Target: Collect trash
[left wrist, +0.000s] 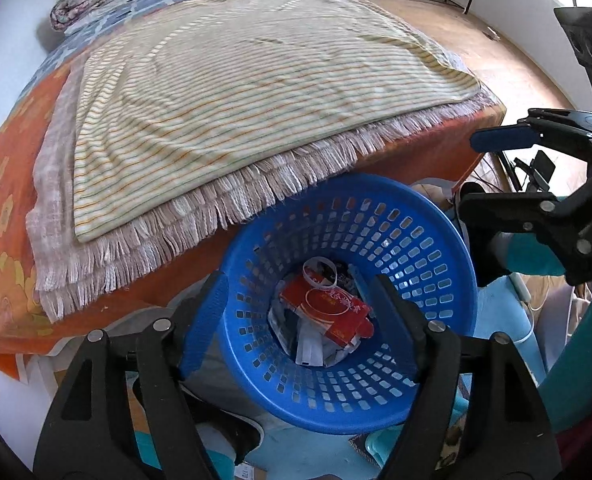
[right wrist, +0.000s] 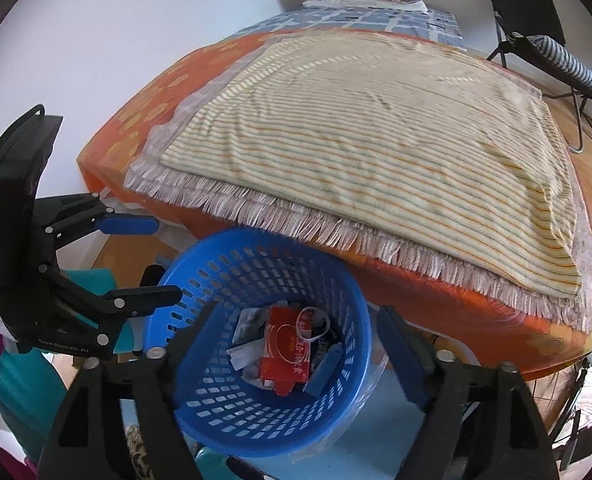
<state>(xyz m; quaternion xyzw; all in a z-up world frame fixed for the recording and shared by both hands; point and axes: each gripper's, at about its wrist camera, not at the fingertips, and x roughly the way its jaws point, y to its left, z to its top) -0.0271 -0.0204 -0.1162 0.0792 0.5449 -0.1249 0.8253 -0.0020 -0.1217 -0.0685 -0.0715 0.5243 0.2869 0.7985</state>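
Right, quick notes:
Bin: blue perforated basket [left wrist: 348,300] on floor, tucked just beside/under fringed edge of the bed [left wrist: 436,152].
Trash: lies in basket bottom. Red carton [left wrist: 332,312] on top, white ring strip [right wrist: 314,324], blue flat stick [right wrist: 326,368], crumpled wrappers [right wrist: 252,320] underneath.
L gripper [left wrist: 300,316]: hovers over basket mouth, fingers apart, nothing btwn them.
R gripper [right wrist: 300,344]: also over basket, fingers spread wide, nothing btwn them; no earlier view, so can't say more.
Handling, trash: prob. all light. Carton thin card, semi-stiff, crushes easy; take by an edge or across narrow side. Wrappers soft, slippery, pinch a fold. Ring strip flimsy, may snag.
Handling, basket: light plastic, flexes; rim is the obvious hold. Holes cld catch a fingertip. Tips over easy if nudged.
Bed top: striped cloth [right wrist: 396,132] over fringed mat [right wrist: 336,236], no loose trash seen on it.
Hidden: basket base & lower trash layers covered by carton; print on carton unreadable. Floor round basket mostly blocked by gripper bodies. Clear plastic [right wrist: 360,420] by basket's right side, bag or liner, can't tell.
Status guess: drop looks done; more trash elsewhere unknown.
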